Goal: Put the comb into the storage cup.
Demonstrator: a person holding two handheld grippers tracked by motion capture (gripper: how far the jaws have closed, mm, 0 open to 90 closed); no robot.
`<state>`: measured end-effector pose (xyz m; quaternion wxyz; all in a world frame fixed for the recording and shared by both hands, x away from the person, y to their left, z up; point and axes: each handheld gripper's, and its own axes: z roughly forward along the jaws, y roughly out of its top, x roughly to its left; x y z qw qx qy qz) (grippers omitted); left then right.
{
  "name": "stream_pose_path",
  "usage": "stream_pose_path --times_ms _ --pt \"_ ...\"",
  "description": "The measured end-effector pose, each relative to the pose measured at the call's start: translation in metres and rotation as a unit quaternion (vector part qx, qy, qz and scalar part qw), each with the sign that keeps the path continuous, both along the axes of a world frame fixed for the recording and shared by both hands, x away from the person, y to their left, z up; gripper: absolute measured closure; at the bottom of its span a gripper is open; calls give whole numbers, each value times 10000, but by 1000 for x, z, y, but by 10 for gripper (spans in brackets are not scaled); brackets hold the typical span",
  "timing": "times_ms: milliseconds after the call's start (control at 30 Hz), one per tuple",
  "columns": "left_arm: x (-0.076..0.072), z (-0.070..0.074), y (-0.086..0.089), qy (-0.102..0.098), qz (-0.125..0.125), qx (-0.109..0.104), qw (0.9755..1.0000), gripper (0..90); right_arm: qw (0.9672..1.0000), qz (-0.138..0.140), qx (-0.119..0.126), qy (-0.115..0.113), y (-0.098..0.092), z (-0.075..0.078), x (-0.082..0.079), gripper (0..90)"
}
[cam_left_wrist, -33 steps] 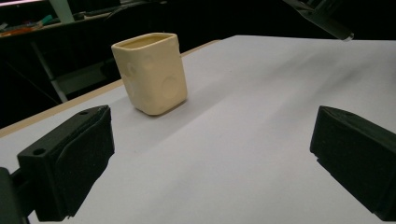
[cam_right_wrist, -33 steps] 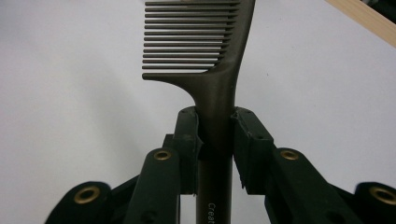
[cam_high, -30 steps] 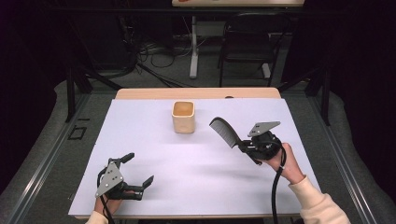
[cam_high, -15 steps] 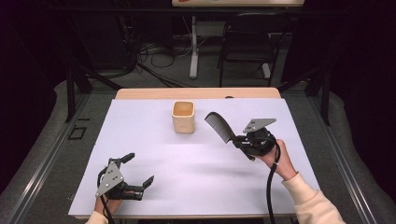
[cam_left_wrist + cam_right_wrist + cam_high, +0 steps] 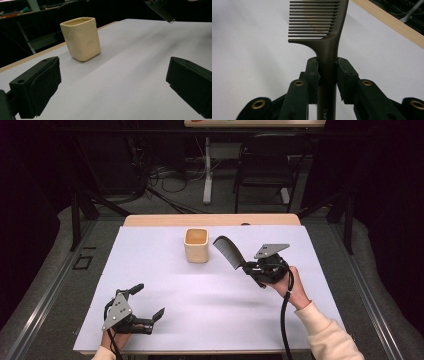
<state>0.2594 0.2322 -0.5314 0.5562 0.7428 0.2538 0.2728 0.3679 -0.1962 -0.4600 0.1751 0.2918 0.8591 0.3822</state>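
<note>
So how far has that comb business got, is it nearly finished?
Done: the right claw has the dark wide-toothed plastic comb picked up, pads clamped on its handle, teeth raised above the white table cover. In hand: the comb hangs just right of the cream square-sided cup, pointing toward it. Left, probably: dropping it into that cup, which looks empty. The left claw rests open, holding nothing.

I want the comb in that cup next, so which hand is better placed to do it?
Right. The right gripper is already shut on the comb, held up just beside the cream cup. The left gripper sits open near the table's front edge, holding nothing.
</note>
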Motion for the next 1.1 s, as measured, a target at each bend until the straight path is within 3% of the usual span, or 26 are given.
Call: stream_pose_path --times_ms 1100 --pt "1 0 0 -3 -4 13 10000 0 9995 36 188 -270 10 12 13 725"
